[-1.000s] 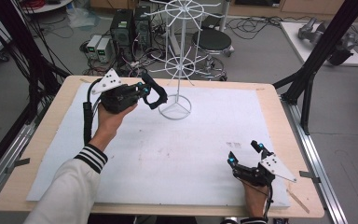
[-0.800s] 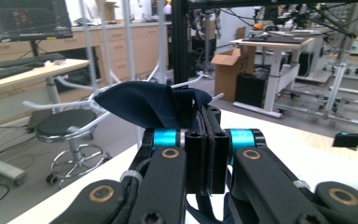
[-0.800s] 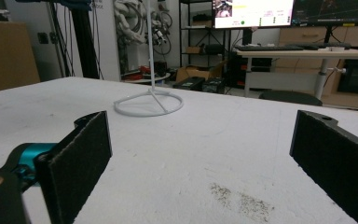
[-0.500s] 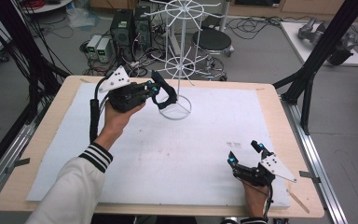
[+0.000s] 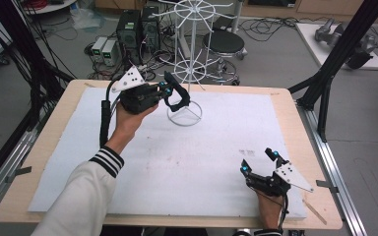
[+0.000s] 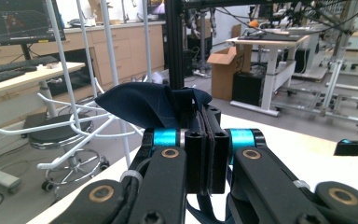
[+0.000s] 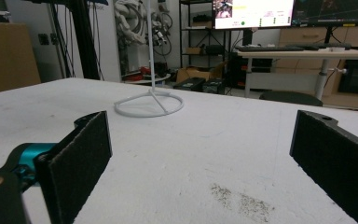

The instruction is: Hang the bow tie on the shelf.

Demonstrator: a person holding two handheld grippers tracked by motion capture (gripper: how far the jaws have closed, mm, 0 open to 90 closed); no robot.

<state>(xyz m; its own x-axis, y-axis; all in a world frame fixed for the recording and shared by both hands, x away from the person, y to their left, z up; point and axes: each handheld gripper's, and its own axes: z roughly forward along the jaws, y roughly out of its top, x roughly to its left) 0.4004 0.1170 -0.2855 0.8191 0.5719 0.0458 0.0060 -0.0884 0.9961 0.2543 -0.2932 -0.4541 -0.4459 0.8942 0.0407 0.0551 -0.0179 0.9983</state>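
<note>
**Soft dark cloth pinched in my left fingers, close to the wire rack**

Nearest to me, my right gripper rests low on the white foam-covered tabletop, its fingers spread wide with nothing between them. In the right gripper view bare foam lies between the two black pads, with a small smudge of dark grit just ahead.

Farther out on the left, my left gripper is raised off the tabletop with its fingers pressed flat together on a dark navy piece of soft fabric. A folded lobe of it bulges out above the pads, and a strip hangs down below them. In the high view the hanging part reads as a loop, just beside the white wire display rack with its ring base and radial hooks.

I judge the fabric to be light, limp and not fragile. It should drape and swing rather than keep a shape, so a firm pinch well in from the edge suits it, as now. A hem or loop would be the place to catch on a hook, though I cannot tell what kind of item it is.
</note>
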